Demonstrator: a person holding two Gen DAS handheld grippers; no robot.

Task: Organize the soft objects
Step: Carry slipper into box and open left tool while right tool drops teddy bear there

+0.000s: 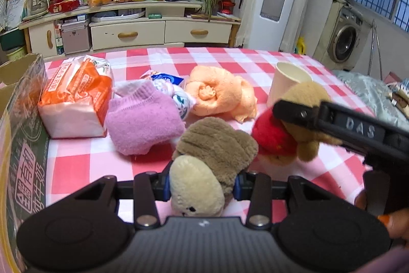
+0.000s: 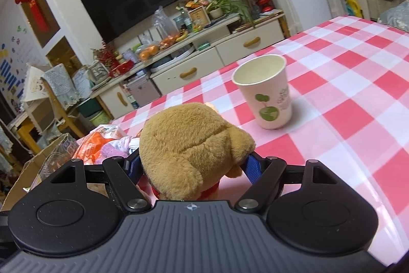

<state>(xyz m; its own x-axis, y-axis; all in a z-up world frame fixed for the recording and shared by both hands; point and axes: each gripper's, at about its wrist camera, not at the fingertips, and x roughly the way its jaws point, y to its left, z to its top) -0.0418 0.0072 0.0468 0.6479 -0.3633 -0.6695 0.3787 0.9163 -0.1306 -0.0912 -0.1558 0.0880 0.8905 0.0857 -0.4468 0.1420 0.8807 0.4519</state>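
Both plush toys gripped, mid-transfer. Left gripper [image 1: 202,186], jaws narrow, clamps the brown plush [image 1: 212,157] at lower centre. Right gripper [image 2: 195,165], jaws wide, holds the red-shirted bear [image 2: 189,142]. Next, probably: carry to the cardboard box [image 1: 23,119] at left edge, release.

Brown-and-cream plush [image 1: 204,165] sat pinched low over the checked cloth; golden bear in red [image 2: 189,145] beside it; pink sock [image 1: 143,119] and peach towel [image 1: 219,94] lay crumpled behind.
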